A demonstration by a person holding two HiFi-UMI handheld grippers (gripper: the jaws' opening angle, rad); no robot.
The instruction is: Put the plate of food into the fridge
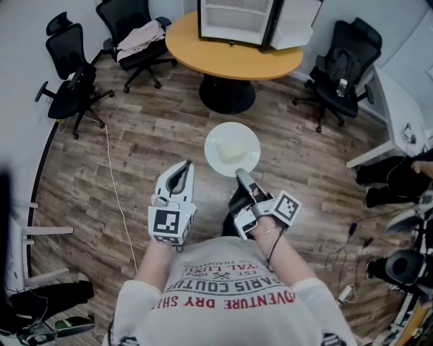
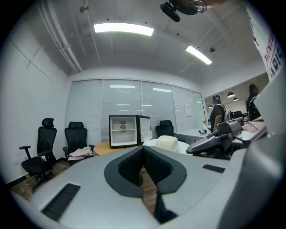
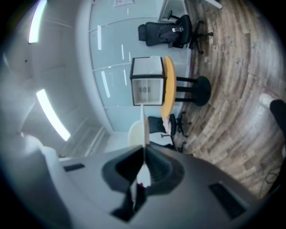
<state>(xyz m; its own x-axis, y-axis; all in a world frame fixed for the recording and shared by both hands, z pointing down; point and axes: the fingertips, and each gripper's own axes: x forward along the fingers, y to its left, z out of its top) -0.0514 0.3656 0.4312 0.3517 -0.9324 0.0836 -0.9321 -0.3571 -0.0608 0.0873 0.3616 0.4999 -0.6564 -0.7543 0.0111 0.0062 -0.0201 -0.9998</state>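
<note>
A white plate with a pale lump of food is carried level above the wooden floor. My right gripper is shut on its near rim; in the right gripper view the plate shows edge-on between the pads. My left gripper is beside it on the left, shut, holding nothing. In the left gripper view the plate and food lie just beyond the closed jaw tips. The small fridge stands ahead on a round yellow table, its door swung open and shelves showing.
Black office chairs stand left of the table, one draped with clothing, another on the right. A cable runs over the floor at left. A white desk and gear stand along the right edge.
</note>
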